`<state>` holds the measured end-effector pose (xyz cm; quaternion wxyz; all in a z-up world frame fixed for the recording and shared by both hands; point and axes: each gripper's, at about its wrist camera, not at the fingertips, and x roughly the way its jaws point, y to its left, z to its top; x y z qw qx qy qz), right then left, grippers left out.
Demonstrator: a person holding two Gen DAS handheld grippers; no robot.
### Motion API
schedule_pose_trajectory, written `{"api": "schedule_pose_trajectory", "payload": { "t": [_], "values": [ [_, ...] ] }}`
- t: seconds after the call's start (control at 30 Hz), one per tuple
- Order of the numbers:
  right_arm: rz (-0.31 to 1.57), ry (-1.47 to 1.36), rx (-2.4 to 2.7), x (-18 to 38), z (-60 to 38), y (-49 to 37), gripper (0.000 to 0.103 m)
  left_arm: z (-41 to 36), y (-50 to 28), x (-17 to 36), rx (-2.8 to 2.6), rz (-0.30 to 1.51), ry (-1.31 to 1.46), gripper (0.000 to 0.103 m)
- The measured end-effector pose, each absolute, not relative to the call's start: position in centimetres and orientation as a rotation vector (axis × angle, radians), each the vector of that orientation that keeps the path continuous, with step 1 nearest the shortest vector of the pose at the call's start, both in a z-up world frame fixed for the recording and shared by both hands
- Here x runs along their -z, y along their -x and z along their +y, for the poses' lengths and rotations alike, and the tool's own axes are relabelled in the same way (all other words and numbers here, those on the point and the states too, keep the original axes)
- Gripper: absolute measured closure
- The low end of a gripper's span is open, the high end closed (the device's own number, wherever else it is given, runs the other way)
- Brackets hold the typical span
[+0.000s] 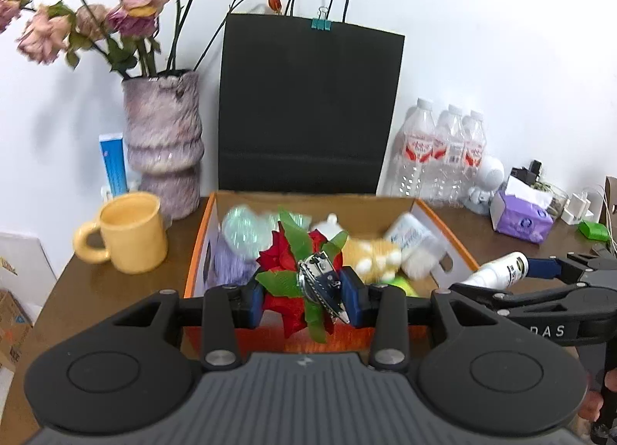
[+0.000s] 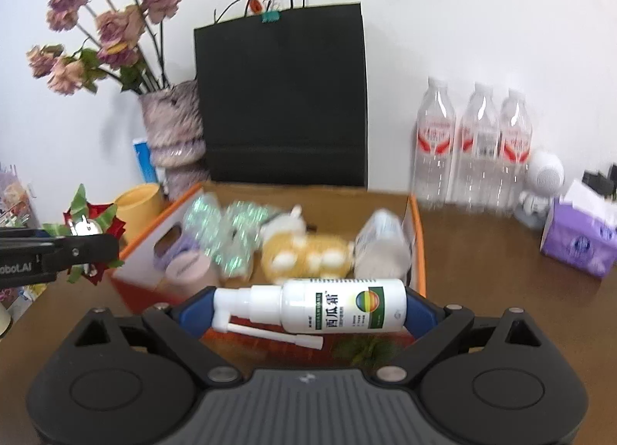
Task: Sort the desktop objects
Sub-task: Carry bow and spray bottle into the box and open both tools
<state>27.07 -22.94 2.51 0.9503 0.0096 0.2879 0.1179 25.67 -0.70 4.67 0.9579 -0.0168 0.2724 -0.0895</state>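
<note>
Nearest the left wrist camera, the left gripper (image 1: pixel 302 300) is held level and pointing forward over the near edge of the cardboard box (image 1: pixel 439 221), its blue pads closed on a red artificial flower (image 1: pixel 287 256) with green leaves and a metal piece against one pad; the flower sits upright between the jaws, above the box's near wall. To its right, the right gripper (image 2: pixel 308 308) reaches in at about the same height, also aimed forward, and is clamped on a white spray bottle (image 2: pixel 327 304) that lies crosswise between its pads, nozzle toward the left and the thin spout folded beneath it. This bottle hovers over the box's near rim. Just beyond, inside the box, lie a yellow plush toy (image 2: pixel 304 254), shiny green wrapped items (image 2: pixel 227 233), a pale jar (image 2: pixel 191 271) and a white packet (image 2: pixel 381 242), all blurred. Left of the box on the brown table (image 2: pixel 482 252) stands a yellow mug (image 1: pixel 129 233), with a mottled purple vase (image 1: pixel 164 144) of dried roses behind it. Directly behind the box a black paper bag (image 1: pixel 308 105) stands against the wall. Farther right are three clear water bottles (image 2: pixel 474 144), a small white figurine (image 2: pixel 541 182) and a purple tissue pack (image 2: pixel 578 240).
</note>
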Motion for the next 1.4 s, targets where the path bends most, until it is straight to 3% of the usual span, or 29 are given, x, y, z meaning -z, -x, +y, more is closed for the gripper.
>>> {"api": "schedule_pose_trajectory", "payload": {
  "t": [0.4, 1.4],
  "values": [
    [0.750, 0.018, -0.210, -0.2, -21.8, -35.5, 0.006, -2.7, -35.5, -2.1, 0.139, 0.776, 0.051, 0.063],
    [0.931, 0.145, -0.173, 4.9, -19.6, -41.8, 0.006, -5.6, -42.9, 2.8, 0.038, 0.897, -0.100, 0.063]
  ]
}}
